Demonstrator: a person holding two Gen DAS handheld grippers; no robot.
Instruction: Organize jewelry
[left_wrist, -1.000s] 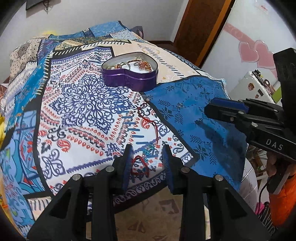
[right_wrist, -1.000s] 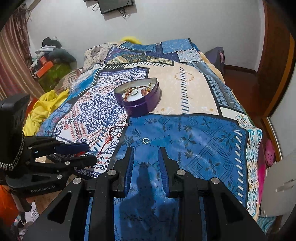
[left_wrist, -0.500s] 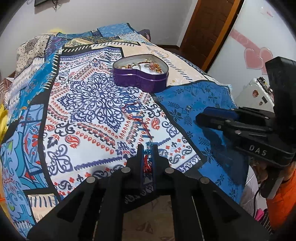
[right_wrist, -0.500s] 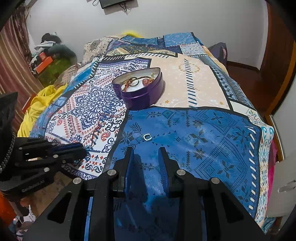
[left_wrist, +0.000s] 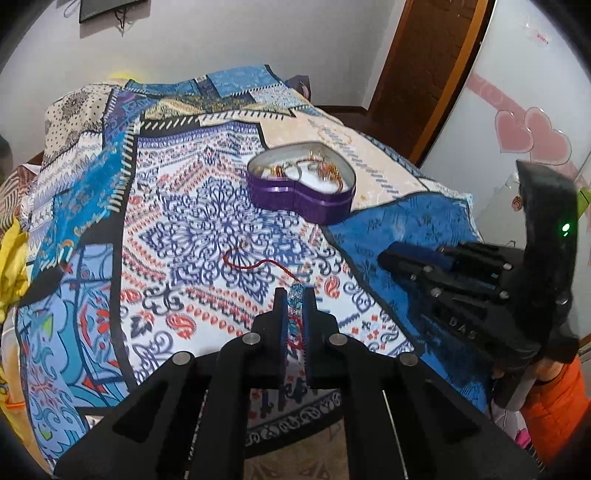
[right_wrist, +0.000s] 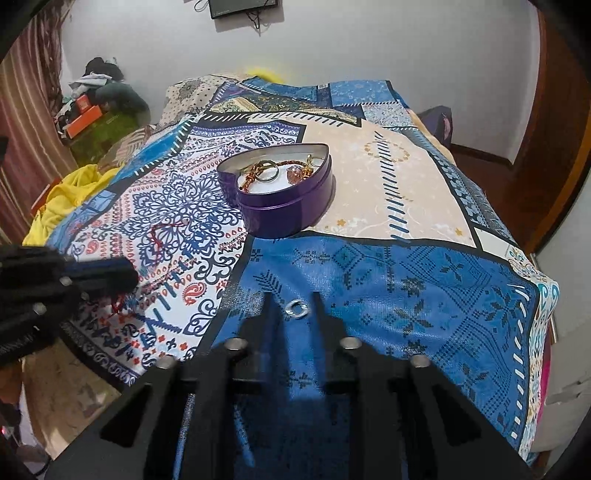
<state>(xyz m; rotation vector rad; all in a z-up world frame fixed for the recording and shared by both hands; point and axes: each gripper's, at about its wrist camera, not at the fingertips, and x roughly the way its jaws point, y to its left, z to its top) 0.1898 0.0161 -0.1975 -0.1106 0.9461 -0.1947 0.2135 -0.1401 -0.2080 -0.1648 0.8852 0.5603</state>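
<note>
My left gripper (left_wrist: 294, 293) is shut on a red cord bracelet with blue beads (left_wrist: 295, 301); the cord's loose end (left_wrist: 251, 264) trails over the patterned bedspread. A purple heart-shaped tin (left_wrist: 301, 188) holding several jewelry pieces sits farther back, also in the right wrist view (right_wrist: 280, 188). My right gripper (right_wrist: 293, 297) is open, its fingers either side of a small silver ring (right_wrist: 296, 308) lying on the blue patch. The left gripper also shows in the right wrist view (right_wrist: 122, 275), and the right gripper shows in the left wrist view (left_wrist: 391, 254).
The patchwork bedspread (right_wrist: 388, 184) covers the bed; its near edge (left_wrist: 295, 428) drops to the floor. Yellow cloth (right_wrist: 62, 199) lies at the left side. A wooden door (left_wrist: 424, 74) stands at the back right.
My left gripper closed on the bracelet and moved forward with it. My right gripper moved forward until its fingers flank the silver ring.
</note>
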